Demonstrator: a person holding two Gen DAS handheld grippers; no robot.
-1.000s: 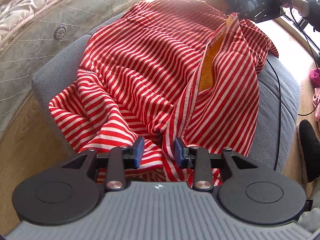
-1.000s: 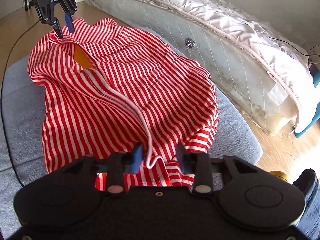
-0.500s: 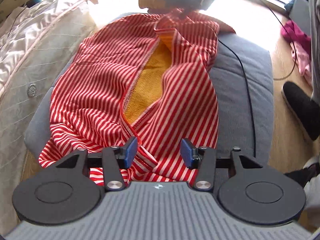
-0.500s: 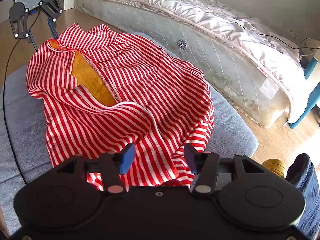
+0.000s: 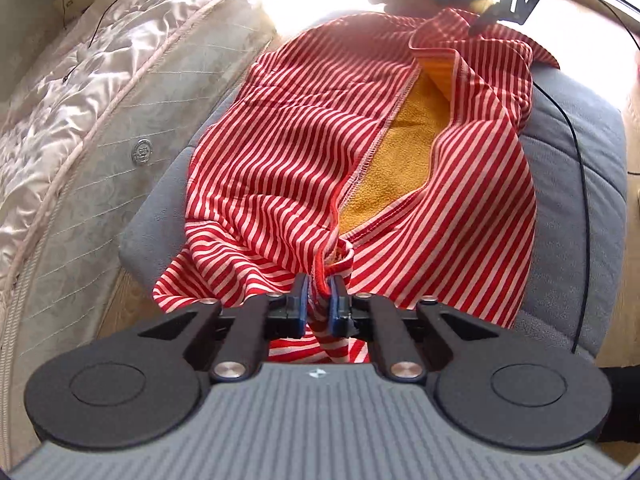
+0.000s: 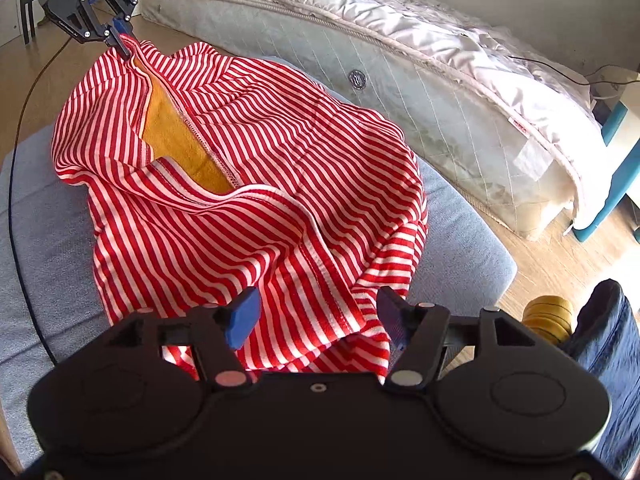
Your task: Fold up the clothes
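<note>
Now left gripper (image 5: 319, 304) pinches bunched striped knit garment (image 5: 280, 152), fleecy yellow lining.

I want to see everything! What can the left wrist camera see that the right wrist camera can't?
Only the left wrist view shows up close that the left gripper is shut on the hem of the striped garment, with fabric bunched between its pads.

Only the right wrist view shows the right gripper open above the garment, plus a teal furniture leg.

Both show the garment's yellow lining, the grey cushion beneath it and the mattress alongside.
</note>
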